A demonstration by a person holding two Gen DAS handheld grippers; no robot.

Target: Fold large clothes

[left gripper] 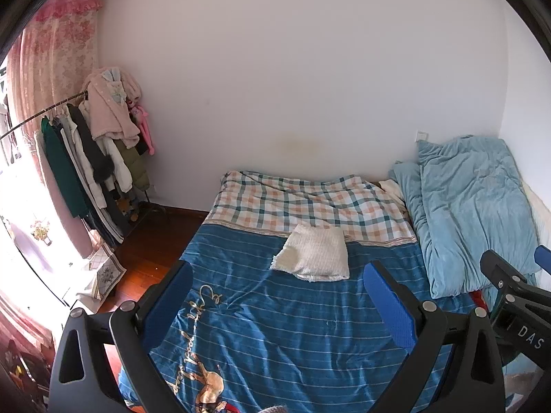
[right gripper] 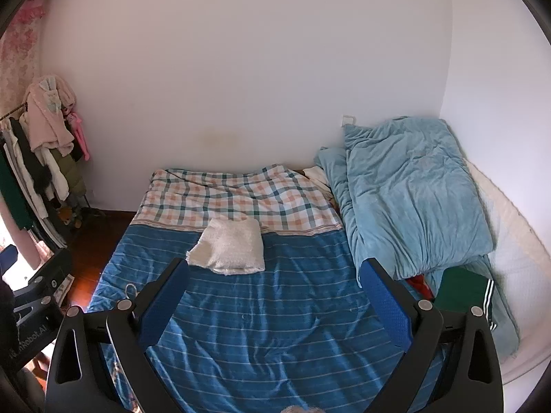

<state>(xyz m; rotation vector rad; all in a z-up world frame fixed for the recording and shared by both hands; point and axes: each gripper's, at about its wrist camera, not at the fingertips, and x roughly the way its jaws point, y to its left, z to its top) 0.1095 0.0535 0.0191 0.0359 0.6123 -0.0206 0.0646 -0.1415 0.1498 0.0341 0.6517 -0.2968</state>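
Bed (left gripper: 275, 327) with blue striped cover, folded white towel (left gripper: 315, 258) on top, left tongs (left gripper: 279, 296) spread wide, right tongs (right gripper: 273, 292) spread wide, green striped clothes (right gripper: 465, 290) only in right view, horse picture (left gripper: 210, 389) only in left view.

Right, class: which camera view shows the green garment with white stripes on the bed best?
The right wrist view. There the green garment lies in plain sight beside the light blue quilt, white stripes showing at its edge. In the left wrist view it cannot be seen; the right hand-held gripper blocks that corner.
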